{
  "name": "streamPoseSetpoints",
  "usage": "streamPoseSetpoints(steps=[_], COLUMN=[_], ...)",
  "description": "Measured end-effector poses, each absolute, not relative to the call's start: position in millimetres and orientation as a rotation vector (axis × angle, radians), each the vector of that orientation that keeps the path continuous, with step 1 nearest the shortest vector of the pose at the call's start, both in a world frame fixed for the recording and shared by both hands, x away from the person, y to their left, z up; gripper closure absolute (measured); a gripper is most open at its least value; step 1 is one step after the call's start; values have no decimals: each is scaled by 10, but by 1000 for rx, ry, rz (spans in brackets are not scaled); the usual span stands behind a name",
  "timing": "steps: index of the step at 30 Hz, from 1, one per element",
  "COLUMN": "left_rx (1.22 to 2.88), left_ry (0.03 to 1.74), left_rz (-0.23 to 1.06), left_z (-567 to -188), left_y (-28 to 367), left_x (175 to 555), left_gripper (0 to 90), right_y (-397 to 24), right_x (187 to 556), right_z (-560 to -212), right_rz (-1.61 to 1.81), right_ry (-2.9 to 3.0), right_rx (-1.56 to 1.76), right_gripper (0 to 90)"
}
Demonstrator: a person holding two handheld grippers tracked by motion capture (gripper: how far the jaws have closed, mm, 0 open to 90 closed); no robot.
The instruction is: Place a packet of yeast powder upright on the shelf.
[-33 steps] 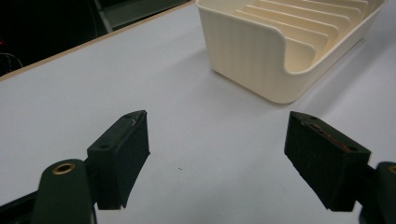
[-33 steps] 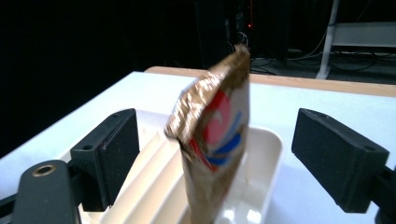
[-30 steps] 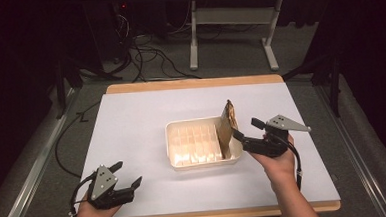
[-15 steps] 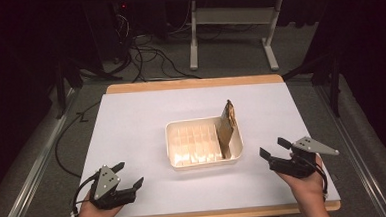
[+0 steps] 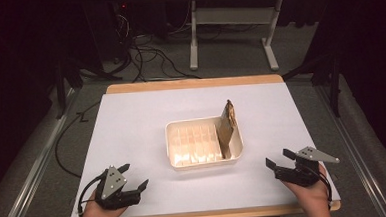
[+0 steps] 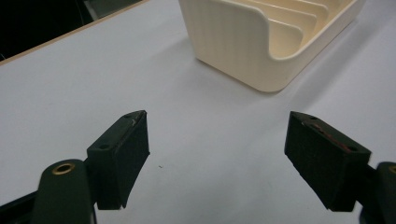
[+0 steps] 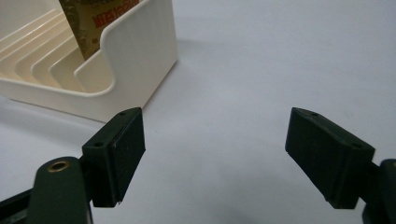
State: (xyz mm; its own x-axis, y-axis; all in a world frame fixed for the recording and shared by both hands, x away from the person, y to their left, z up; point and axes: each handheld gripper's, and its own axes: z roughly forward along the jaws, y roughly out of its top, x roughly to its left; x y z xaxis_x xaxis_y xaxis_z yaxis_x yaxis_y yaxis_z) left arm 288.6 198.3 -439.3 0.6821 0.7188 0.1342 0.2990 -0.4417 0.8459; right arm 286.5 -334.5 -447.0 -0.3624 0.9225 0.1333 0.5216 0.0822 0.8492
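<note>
Brown packet (image 5: 226,129) is standing upright in the rightmost slot of the cream slotted tray (image 5: 205,161), leaning against the tray's three-o'clock wall; its printed face (image 7: 93,18) is showing in the right gripper view, tucked behind the tray's curved corner. The tray is sitting at the middle of the white worktop (image 5: 146,116), its other slots lying empty.

Right gripper (image 5: 279,160) is resting at about four o'clock from the tray, well apart from it, jaws spread wide and holding nothing. Left gripper (image 5: 133,176) is sitting at about seven o'clock, near the worktop's front edge — jaws likewise gaping and empty, the tray's near corner (image 6: 252,56) lying ahead of them.

Judging by this, the placing step is looking finished, with both hands parked clear. Any further move is likely calling for another item to slot in — or for a jaw to reach back and straighten the packet.
</note>
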Motion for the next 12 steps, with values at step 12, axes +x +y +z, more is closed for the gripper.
streamPoseSetpoints(steps=[12], left_rx=[2014], left_ry=[789], left_rz=[621], left_z=[-4374], left_y=[2019], left_x=[2880], left_gripper=[222], right_y=[-3461], right_x=[2877], right_z=[-4494], right_rz=[1220], right_ry=[1883], right_rx=[1473], right_gripper=[208])
